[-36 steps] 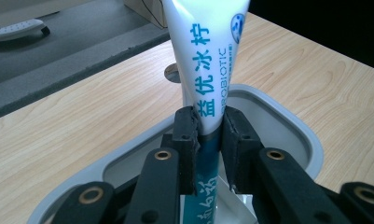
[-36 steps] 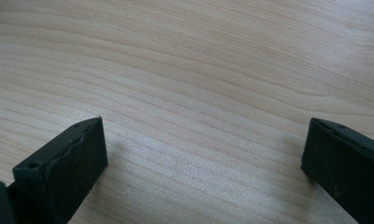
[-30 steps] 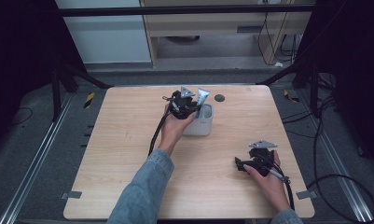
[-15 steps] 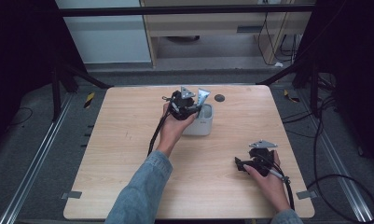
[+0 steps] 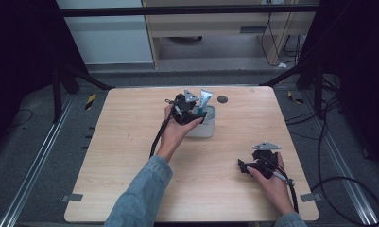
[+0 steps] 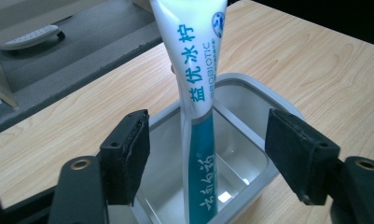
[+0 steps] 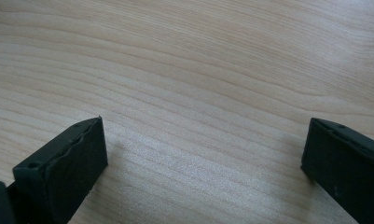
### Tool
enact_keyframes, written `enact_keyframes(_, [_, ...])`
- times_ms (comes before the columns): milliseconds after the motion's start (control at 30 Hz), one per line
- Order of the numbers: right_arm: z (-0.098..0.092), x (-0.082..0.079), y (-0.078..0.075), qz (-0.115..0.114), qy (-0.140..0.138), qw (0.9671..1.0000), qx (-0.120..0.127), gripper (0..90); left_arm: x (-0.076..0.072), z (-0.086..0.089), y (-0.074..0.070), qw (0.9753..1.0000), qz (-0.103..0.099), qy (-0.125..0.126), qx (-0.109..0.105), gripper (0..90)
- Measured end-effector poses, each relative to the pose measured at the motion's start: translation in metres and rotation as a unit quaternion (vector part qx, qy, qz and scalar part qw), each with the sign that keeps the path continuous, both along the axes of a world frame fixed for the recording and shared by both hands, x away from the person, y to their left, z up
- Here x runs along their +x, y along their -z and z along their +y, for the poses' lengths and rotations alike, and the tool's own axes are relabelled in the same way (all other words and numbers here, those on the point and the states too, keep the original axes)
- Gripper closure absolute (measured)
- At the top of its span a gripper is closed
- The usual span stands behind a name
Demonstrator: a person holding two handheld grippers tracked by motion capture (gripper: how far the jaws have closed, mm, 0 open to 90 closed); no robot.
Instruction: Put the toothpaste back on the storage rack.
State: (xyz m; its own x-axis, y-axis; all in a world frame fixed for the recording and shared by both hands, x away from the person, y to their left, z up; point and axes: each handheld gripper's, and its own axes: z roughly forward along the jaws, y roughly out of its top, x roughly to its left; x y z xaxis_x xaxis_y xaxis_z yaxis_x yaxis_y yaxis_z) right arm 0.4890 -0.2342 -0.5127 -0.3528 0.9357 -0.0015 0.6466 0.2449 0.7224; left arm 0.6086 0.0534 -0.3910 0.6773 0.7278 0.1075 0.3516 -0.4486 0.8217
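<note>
White-and-teal toothpaste tube (image 6: 198, 93) stands tilted in the grey container (image 6: 250, 93) near the wooden table's (image 5: 130, 142) far middle; the left gripper (image 6: 205, 154) has its 2 jaws spread wide either side, touching nothing. The right gripper (image 7: 203, 158) rests gaping, empty, near the front right corner

Setting. A light wooden table (image 5: 130, 142) with rounded corners stands on a dark grey floor (image 5: 31, 156). Metal rails (image 5: 29, 182) run along the floor on both sides of it, and black cables (image 5: 340, 142) lie at the right. Beyond the far edge stand a white cabinet (image 5: 107, 33) and a beige desk (image 5: 215, 23). The outer margins are in deep shadow.
</note>
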Motion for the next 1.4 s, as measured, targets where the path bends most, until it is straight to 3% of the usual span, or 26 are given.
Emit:
enact_keyframes(100, [0.000,0.000,0.000,0.000,0.000,1.0000,0.000,0.4,-0.002,-0.001,-0.002,1.0000,0.005,0.007,0.000,23.9])
enact_keyframes(167, [0.000,0.000,0.000,0.000,0.000,1.0000,0.000,0.4,-0.006,-0.002,-0.003,0.9999,0.004,0.001,0.012,15.5])
enact_keyframes(367, [0.000,0.000,0.000,0.000,0.000,1.0000,0.000,0.4,-0.017,-0.002,-0.009,0.9999,0.006,0.010,0.010,11.3])
enact_keyframes(533, [0.000,0.000,0.000,0.000,0.000,1.0000,0.000,0.4,-0.024,-0.002,-0.010,0.9997,0.018,0.012,0.014,5.5])
enact_keyframes(967, [0.000,0.000,0.000,0.000,0.000,1.0000,0.000,0.4,-0.055,-0.001,-0.006,0.9984,0.017,0.047,0.024,2.8])
enact_keyframes(1200, [0.000,0.000,0.000,0.000,-0.001,1.0000,0.000,0.4,-0.067,0.015,-0.009,0.9981,0.009,0.053,0.029,2.9])
enact_keyframes(1400, [0.000,0.000,0.000,0.000,0.000,1.0000,0.001,0.4,-0.080,0.036,-0.008,0.9985,0.009,0.044,0.031,3.3])
